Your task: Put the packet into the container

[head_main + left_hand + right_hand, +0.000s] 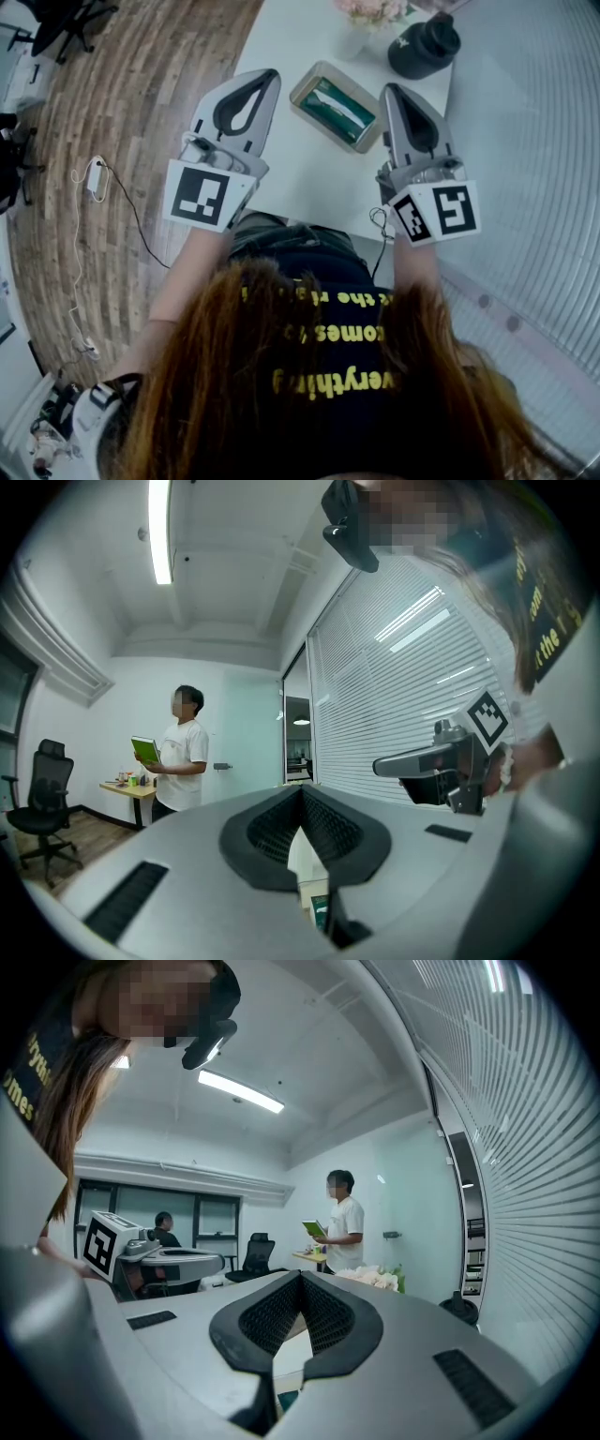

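Note:
A green packet point(339, 106) lies inside a shallow rectangular container point(307, 83) on the white table point(300, 178). My left gripper point(273, 74) hovers just left of the container, its jaws shut with nothing between them. My right gripper point(387, 88) hangs just right of the container, also shut and empty. In the left gripper view the left gripper point(302, 790) has its pads together, and a sliver of the green packet point(321, 914) shows below them. In the right gripper view the right gripper point(300, 1277) is likewise shut, pointing level across the room.
A black jar point(424, 45) and pale flowers point(373, 10) stand at the table's far end. Window blinds point(534, 141) run along the right. Wooden floor with a white cable point(94, 178) lies to the left. A person holding a green book point(178, 752) stands far off.

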A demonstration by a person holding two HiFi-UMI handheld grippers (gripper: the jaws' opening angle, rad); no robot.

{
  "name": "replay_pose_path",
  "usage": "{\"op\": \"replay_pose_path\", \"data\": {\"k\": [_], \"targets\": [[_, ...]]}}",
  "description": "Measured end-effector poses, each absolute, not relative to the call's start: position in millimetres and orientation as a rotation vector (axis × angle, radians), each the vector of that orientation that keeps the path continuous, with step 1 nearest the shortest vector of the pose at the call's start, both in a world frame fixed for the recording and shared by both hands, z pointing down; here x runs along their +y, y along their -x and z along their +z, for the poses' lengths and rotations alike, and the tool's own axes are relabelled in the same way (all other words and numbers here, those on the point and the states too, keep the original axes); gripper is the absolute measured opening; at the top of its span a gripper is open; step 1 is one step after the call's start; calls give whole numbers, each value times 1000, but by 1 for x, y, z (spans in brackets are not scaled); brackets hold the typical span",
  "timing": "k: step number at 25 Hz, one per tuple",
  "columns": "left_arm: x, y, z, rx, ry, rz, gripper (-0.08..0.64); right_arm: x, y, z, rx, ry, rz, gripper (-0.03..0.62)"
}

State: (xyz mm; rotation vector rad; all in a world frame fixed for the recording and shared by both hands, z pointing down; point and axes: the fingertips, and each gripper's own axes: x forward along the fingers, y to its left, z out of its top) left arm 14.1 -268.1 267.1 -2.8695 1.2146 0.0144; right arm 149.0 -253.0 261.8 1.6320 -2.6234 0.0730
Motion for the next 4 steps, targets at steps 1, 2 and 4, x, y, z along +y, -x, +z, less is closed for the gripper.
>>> {"op": "replay_pose_path", "data": {"k": [1, 2, 4], "targets": [[-268, -14, 267, 1214, 2870, 15, 2, -253, -149, 262, -2624, -1632, 73, 20], [-268, -14, 268, 1215, 2870, 15, 2, -253, -149, 262, -2624, -1633, 73, 20], [-269, -14, 269, 1217, 2870, 16, 2, -254, -149, 264, -2625, -1635, 70, 20]]}}
